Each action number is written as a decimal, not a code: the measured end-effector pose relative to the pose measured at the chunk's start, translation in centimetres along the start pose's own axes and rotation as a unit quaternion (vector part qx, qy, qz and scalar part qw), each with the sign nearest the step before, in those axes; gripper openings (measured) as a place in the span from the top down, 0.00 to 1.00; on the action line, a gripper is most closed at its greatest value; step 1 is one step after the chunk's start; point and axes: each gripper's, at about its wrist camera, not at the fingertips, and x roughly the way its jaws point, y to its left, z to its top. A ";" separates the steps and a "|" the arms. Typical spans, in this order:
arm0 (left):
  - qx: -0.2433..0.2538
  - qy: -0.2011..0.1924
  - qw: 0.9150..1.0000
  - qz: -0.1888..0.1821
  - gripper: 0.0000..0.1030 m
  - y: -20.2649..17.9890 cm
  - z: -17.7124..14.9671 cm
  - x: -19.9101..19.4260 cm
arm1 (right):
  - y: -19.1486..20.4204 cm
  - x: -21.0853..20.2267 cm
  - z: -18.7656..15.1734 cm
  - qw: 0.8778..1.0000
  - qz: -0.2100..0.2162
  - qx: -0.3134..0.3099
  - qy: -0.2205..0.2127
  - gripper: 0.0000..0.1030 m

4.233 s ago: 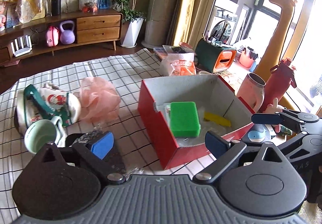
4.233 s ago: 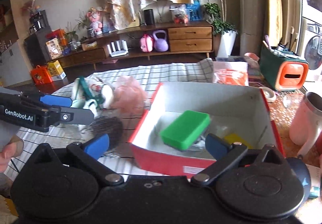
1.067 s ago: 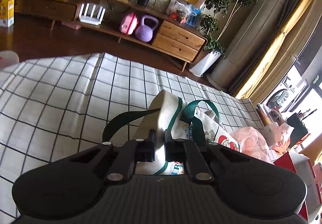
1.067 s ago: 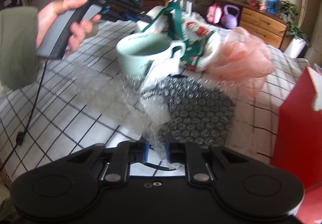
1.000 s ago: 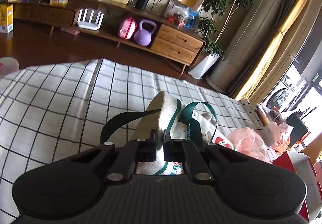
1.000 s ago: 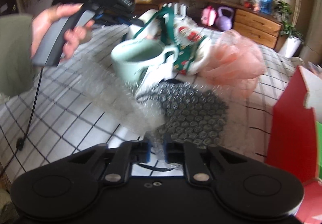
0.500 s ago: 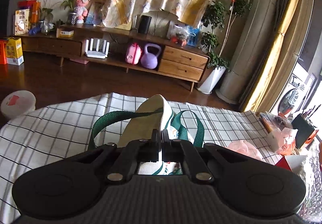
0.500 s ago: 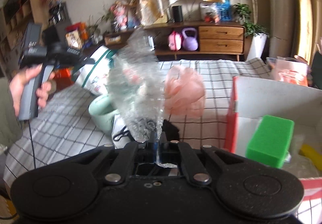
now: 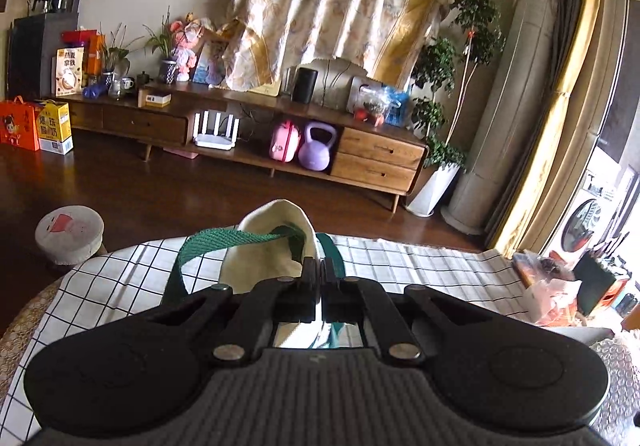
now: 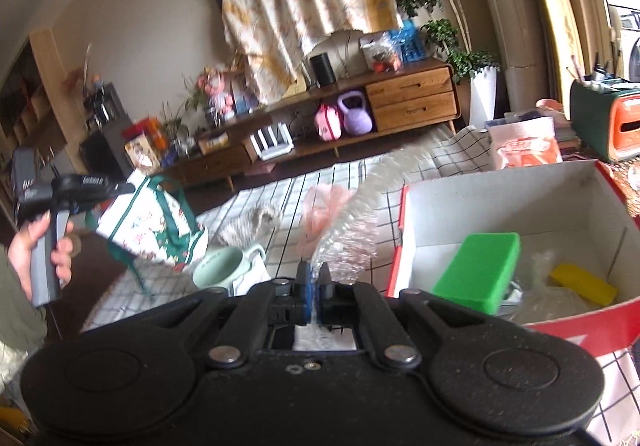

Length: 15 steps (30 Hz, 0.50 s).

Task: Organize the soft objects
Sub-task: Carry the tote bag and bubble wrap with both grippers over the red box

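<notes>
Left gripper (image 9: 320,268): jaws pinched together, no gap to speak of, clamped on the rim of the tote (image 9: 276,242). Cream canvas stands up just past the fingertips; a green strap (image 9: 216,240) arcs off to the left from the same rim. In the right wrist view the tote (image 10: 152,224) hangs clear of the checked cloth (image 10: 276,189), tilted, printed side showing, with the left gripper (image 10: 116,187) at its upper corner and a hand (image 10: 38,254) wrapped round the grey handle.

Right gripper (image 10: 314,272): jaws likewise closed tight, a strip of blue pad showing between them. They nip the near edge of the bubble wrap (image 10: 360,217), which rises from the fingertips as a clear, blurred sheet leaning up and to the right, off the cloth.

Behind the wrap: a pink mesh puff (image 10: 324,209), partly screened. A pale green mug (image 10: 224,266) sits on the cloth just left of the fingertips, below the hanging tote.

Red box (image 10: 600,322) stands to the right of the right gripper, open top, white inside. Inside it: a green sponge (image 10: 480,266) leaning toward the near left, a yellow sponge (image 10: 584,282) flatter at the right, some clear film under them.

In the left wrist view a corner of bubble wrap (image 9: 616,358) shows at the far right edge.
</notes>
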 end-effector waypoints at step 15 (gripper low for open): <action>0.034 -0.019 0.994 -0.106 0.98 -9.3 1.6 -6.6 | -5.3 -5.6 3.7 0.997 -0.025 0.036 -0.067 0.99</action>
